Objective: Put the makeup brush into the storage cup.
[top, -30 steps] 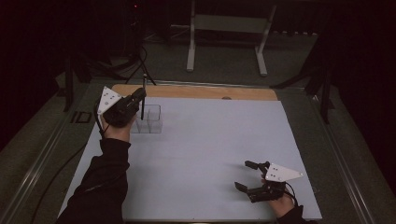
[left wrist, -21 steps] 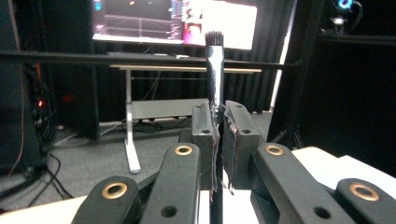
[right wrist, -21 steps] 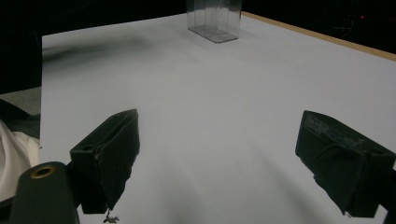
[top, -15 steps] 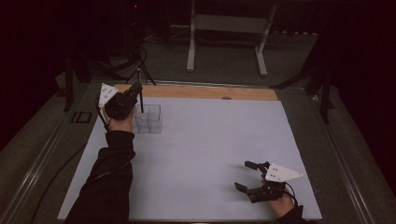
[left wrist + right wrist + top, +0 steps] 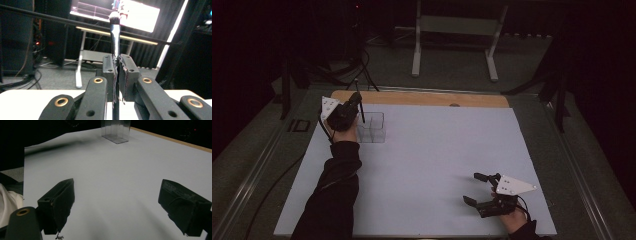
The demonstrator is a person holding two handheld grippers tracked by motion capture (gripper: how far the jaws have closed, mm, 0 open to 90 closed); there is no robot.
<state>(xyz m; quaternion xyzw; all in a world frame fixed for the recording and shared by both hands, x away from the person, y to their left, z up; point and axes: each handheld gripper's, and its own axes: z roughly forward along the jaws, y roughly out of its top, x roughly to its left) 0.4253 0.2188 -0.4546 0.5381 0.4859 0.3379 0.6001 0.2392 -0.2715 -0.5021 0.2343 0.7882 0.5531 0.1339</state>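
Your left gripper's fingers [image 5: 124, 75] are clamped on a makeup brush [image 5: 115, 37], upright with bristles on top, held just above the clear box [image 5: 372, 127] at the far left of the desk [image 5: 437, 150]. Your right gripper [image 5: 479, 190] rests on the desk well away from that box, near the close right corner, its fingers spread wide with nothing between them.

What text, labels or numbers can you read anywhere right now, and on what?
None can be read.
Bright screen behind the brush held in the left claw: coloured lines and marks, too blurred to read.
Grey plate on the right claw: small dots, no letters.
Clear box and white table sheet: no print visible.
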